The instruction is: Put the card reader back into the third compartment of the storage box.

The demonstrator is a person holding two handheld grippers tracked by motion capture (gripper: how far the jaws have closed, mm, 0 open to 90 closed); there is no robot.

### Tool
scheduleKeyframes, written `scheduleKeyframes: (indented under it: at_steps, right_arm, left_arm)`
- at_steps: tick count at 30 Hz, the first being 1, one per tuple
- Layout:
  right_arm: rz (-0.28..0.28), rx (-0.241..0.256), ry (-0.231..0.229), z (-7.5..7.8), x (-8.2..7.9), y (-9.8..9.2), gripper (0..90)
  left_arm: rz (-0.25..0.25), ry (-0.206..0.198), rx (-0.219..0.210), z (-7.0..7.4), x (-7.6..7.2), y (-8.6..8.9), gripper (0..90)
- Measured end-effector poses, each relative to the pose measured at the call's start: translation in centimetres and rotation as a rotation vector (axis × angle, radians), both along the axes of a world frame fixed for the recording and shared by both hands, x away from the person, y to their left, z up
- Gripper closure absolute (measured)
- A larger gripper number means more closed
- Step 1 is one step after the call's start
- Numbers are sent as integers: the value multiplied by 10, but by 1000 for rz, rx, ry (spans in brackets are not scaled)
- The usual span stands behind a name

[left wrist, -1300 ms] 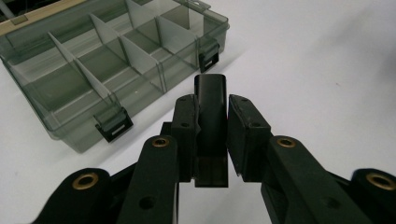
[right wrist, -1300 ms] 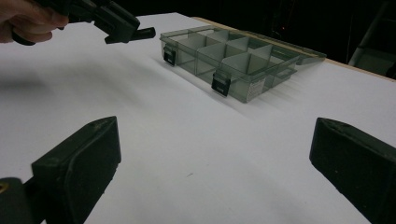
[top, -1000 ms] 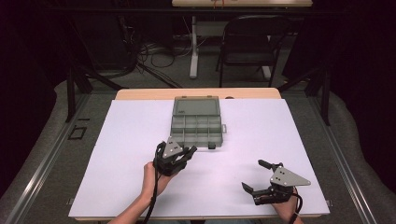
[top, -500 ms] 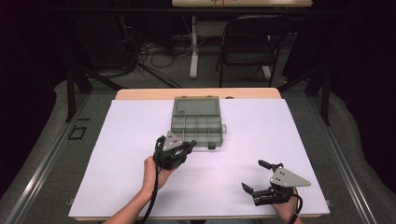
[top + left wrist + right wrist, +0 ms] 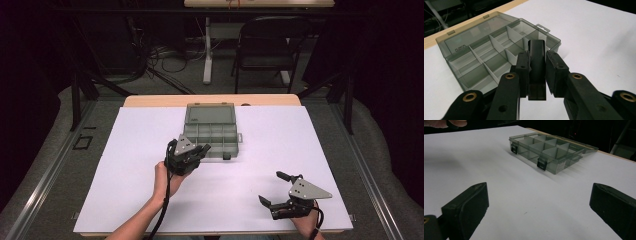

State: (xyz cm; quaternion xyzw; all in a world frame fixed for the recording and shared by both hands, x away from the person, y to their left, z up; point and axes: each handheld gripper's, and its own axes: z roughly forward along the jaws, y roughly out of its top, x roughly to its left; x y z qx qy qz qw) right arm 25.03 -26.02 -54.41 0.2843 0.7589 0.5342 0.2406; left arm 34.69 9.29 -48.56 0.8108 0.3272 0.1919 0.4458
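Box [image 5: 212,131] is lying open at the table's [image 5: 125,200] far middle, lid flat behind its empty compartments. Left gripper [image 5: 192,156] is hovering at the box's near left corner, jaws narrowed onto a small black part [image 5: 537,62], seemingly a latch. I judge it is working that latch; next, a steady pull or release. Right gripper [image 5: 280,189] is resting well right of the box, jaws gaping wide, gripping nothing.

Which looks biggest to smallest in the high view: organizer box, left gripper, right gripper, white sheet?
1. White sheet, by far the largest.
2. Organizer box, lid open.
3. Right gripper and left gripper: too close to rank; the right spreads wider with its jaws open and sits nearer the camera.
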Motion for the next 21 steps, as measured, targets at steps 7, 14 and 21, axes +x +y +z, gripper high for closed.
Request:
scheduleKeyframes:
  at_steps: [7,14,21]
  right_arm:
    - [3,-1,0,0,0,1,26]
    - [0,4,3,0,1,-1,21]
    - [-7,5,-5,1,0,-1,11]
  left_arm:
    - [3,-2,-3,5,6,-2,735]
    - [6,-7,-4,10,11,-4,735]
    - [11,-11,-4,17,18,-7,735]
